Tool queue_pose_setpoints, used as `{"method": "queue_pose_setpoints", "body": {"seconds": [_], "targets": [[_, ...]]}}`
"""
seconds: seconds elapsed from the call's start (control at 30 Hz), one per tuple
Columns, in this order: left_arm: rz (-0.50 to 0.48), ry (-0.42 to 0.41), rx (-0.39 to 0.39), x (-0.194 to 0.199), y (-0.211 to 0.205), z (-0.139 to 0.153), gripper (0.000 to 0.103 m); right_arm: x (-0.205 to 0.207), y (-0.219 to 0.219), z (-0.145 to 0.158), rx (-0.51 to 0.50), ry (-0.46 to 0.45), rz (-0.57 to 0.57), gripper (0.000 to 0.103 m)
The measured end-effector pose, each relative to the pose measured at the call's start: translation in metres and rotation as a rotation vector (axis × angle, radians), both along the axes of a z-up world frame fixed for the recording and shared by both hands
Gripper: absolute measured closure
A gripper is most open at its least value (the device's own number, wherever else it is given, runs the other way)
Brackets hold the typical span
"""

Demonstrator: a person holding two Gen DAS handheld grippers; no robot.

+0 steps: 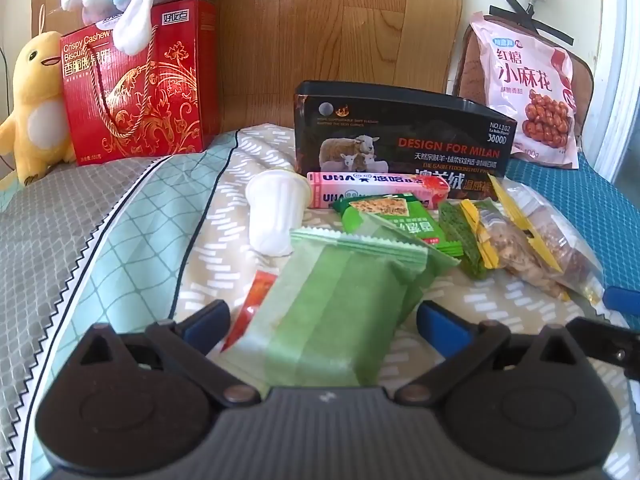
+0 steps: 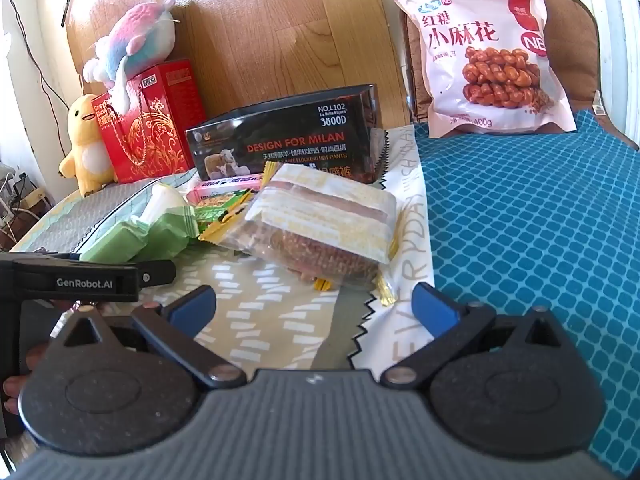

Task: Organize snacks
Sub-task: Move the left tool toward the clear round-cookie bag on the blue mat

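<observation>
Wood-panelled wall (image 1: pixel 320 20) backs a quilted bedspread (image 1: pixel 120 208) strewn with snacks (image 1: pixel 392 216); both grippers' jaws gape wide, empty.

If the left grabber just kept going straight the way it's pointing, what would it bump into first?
Most likely the pale green snack packet. The left gripper is open, tilted down at the bed, and that packet already lies between its fingers. The black box stands farther behind, though depth is hard to judge.

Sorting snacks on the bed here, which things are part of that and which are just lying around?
Snacks to sort:
pale green packet
green cracker packet
clear biscuit bag
pink candy box
white jelly cup
pink twist bag

Lying about:
yellow plush duck
pastel plush
</observation>
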State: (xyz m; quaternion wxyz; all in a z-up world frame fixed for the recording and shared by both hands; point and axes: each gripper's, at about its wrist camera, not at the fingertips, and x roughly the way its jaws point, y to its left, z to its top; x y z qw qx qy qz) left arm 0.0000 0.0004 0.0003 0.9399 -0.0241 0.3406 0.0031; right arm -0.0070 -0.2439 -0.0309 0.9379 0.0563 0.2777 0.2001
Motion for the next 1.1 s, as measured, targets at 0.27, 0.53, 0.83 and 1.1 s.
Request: {"method": "queue_pose_setpoints", "body": {"seconds": [0.27, 0.53, 0.83, 1.1], "targets": [[-0.006, 0.002, 0.008, -0.002, 0.0, 0.0, 0.0, 0.0, -0.001, 0.0, 0.01, 0.0, -0.001, 0.0], [-0.068, -0.002, 0.037, -0.02, -0.001, 0.0, 0.0, -0.001, 0.002, 0.0, -0.008, -0.001, 0.0, 0.0], [-0.063, -0.072, -0.064, -0.031, 0.017, 0.008, 0.004, -0.004, 0.005, -0.001, -0.037, -0.019, -0.041, 0.0], [-0.065, -0.228, -0.162, -0.049, 0.03, 0.021, 0.008, -0.019, 0.046, 0.019, -0.377, -0.291, 0.048, 0.005]]}}
